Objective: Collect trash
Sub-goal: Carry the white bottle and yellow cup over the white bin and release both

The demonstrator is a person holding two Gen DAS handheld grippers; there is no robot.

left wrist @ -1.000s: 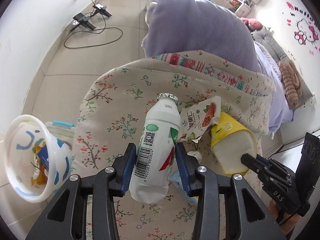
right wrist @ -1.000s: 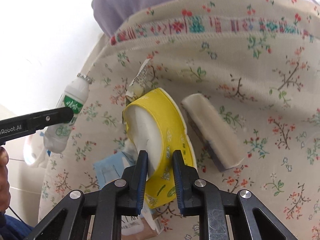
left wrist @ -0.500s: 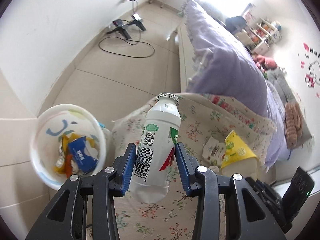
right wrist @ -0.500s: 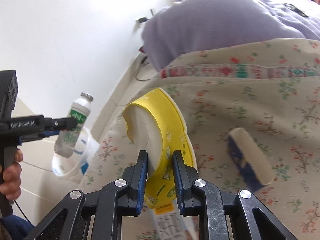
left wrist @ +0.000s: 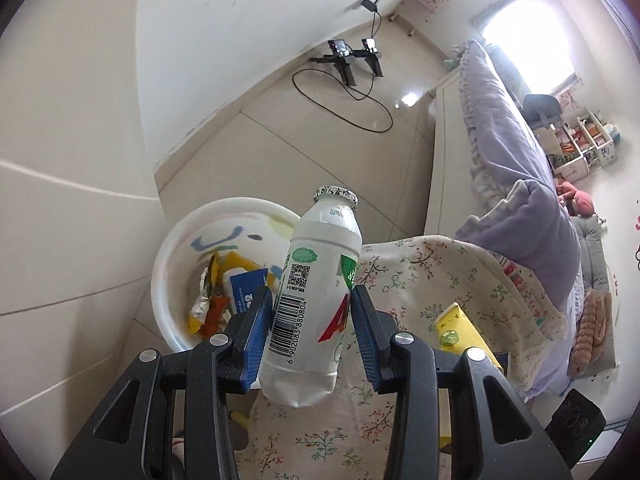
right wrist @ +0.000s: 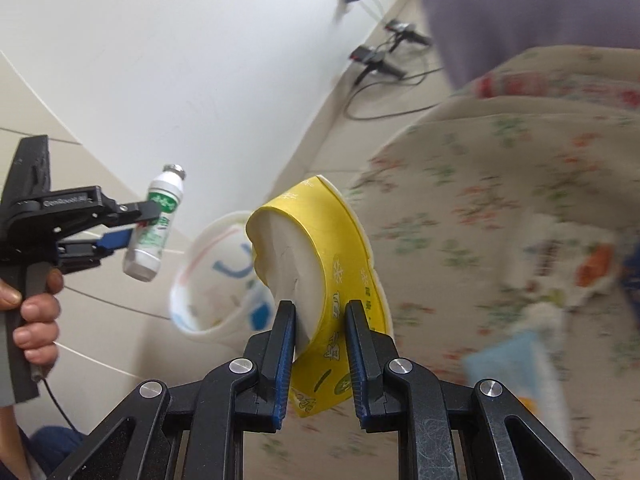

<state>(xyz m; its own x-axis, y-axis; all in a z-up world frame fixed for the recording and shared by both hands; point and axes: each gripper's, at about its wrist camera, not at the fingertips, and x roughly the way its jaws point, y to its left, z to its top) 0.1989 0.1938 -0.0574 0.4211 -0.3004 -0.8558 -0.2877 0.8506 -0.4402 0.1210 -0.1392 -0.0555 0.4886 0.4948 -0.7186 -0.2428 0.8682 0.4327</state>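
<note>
A white drink bottle (left wrist: 316, 292) is clamped upright between the pads of the left tongs (left wrist: 312, 320), low in the centre of the left wrist view, its base overlapping the rim of a white bin (left wrist: 176, 240) that already holds wrappers. A squashed yellow paper cup (right wrist: 320, 280) is pinched by its wall in the narrowly set right tongs (right wrist: 318, 348), with the bin seen just behind it at centre left. The flowered bedcover (right wrist: 500, 184), at the right, carries more blurred litter. The carrying step is judged to be in hand. For the next move, each piece must be brought over the bin's mouth before the pads are parted.
</note>
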